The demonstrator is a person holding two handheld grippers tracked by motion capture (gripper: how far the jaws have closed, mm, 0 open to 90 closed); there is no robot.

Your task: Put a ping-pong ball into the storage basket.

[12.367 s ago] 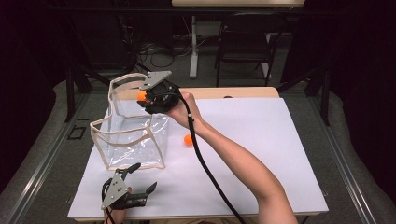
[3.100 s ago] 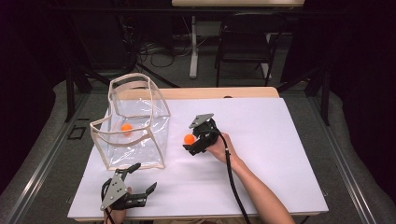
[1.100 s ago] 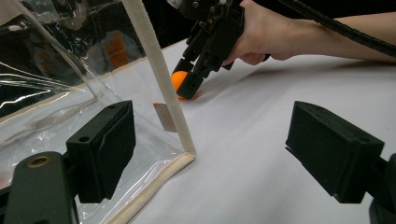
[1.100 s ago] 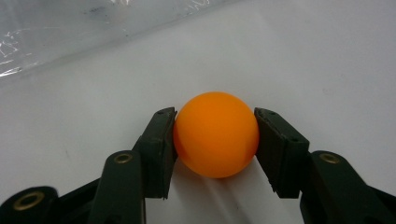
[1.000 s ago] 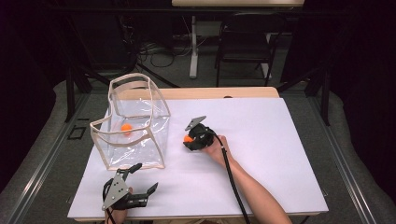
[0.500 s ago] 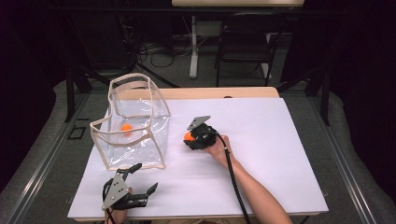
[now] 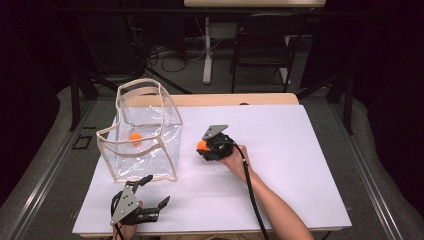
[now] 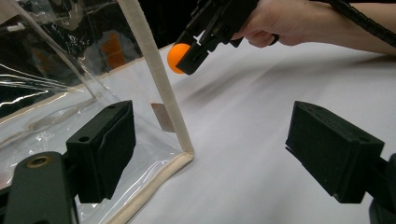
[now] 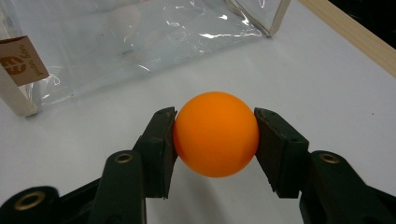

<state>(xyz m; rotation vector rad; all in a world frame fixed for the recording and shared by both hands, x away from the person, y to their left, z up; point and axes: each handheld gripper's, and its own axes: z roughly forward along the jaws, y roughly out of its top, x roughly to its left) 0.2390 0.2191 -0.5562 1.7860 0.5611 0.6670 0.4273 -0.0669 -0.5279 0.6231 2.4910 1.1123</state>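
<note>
Right gripper [image 9: 215,135] clamped on orange ball [image 9: 215,134], just above white table [image 7: 300,165], near clear bag [image 7: 145,135]. Left gripper [image 7: 150,192] at near table edge, jaws wide apart, nothing between. Second orange ball [image 7: 135,137] inside bag, seen from high view. Beyond table: grey floor, black chair [image 7: 262,50], cables. Right gripper view alone shows bag's brown tag [image 9: 18,60].

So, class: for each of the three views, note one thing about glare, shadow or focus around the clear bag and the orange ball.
High view: dark surroundings, the white table brightly lit. Left gripper view: the left gripper's near jaws are soft, and a blurred shadow lies under the right gripper. Right gripper view: the orange ball is sharp, with white glare streaks on the clear bag.
</note>
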